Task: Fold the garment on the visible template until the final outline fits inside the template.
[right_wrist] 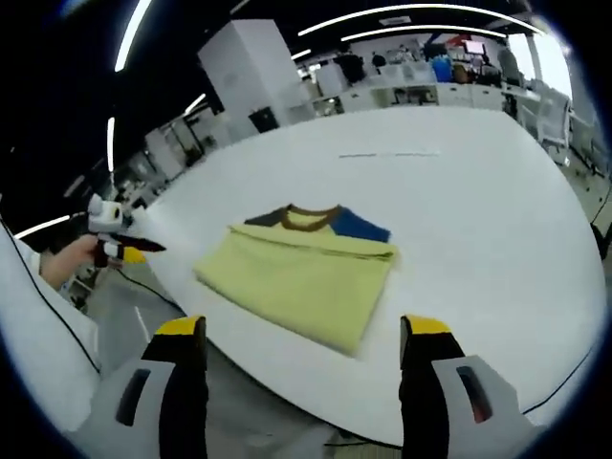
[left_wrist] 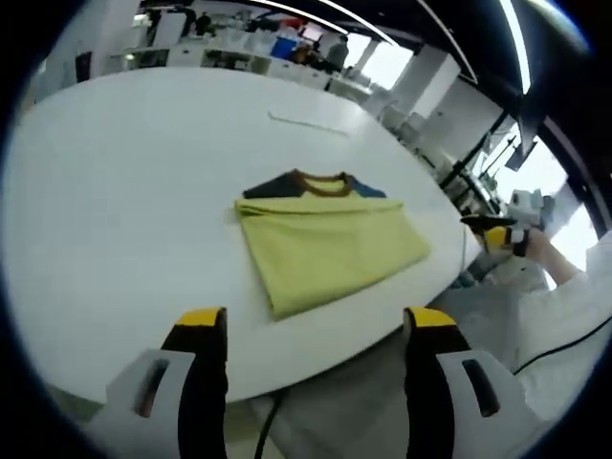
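Shirt: the folded yellow shirt point(left_wrist: 325, 241) lies flat on the white table point(left_wrist: 124, 191), brown collar and blue sleeves showing at its far edge; we see it near the table's near edge.

Left gripper point(left_wrist: 311, 330): jaws apart, holding nothing, pulled back off the table so the cloth sits undisturbed.

Right gripper point(right_wrist: 301, 337): jaws likewise apart and empty, held clear of the shirt point(right_wrist: 301, 273).

Template: we cannot make out any outline on the table point(right_wrist: 478, 191).

Progress: we judge the folding looks finished, the bundle compact and rectangular.
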A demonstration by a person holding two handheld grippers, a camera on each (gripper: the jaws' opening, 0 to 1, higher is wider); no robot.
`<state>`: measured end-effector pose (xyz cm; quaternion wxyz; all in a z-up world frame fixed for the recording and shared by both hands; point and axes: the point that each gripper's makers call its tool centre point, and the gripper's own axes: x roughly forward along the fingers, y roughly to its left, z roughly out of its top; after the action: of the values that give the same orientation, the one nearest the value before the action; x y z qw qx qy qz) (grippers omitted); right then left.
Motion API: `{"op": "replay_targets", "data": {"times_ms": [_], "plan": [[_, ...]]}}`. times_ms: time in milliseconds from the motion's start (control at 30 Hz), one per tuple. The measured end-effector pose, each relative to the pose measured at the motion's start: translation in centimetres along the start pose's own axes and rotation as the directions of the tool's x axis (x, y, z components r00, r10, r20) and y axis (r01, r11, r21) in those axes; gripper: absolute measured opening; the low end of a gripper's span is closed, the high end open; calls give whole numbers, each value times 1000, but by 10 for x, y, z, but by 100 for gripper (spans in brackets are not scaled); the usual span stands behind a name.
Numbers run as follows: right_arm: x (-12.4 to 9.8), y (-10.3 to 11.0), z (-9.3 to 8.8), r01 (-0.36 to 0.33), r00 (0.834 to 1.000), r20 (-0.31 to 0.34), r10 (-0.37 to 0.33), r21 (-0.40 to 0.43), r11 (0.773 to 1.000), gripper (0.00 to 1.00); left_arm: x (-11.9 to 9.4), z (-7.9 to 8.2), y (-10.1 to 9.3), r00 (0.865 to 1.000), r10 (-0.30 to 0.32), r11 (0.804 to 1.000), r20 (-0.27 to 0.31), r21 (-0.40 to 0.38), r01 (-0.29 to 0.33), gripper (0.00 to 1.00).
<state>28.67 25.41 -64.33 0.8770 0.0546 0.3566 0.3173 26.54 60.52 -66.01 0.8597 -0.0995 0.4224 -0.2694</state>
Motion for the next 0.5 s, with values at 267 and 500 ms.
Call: {"op": "replay_targets", "data": {"times_ms": [267, 500], "plan": [[-9, 17, -11, -27, 1000, -6, 26, -4, 1000, 93, -19, 0, -14, 1000, -11, 999, 22, 31, 11, 81], [-20, 29, -18, -63, 998, -14, 63, -2, 998, 100, -27, -2, -24, 1000, -18, 999, 15, 52, 17, 91]]}}
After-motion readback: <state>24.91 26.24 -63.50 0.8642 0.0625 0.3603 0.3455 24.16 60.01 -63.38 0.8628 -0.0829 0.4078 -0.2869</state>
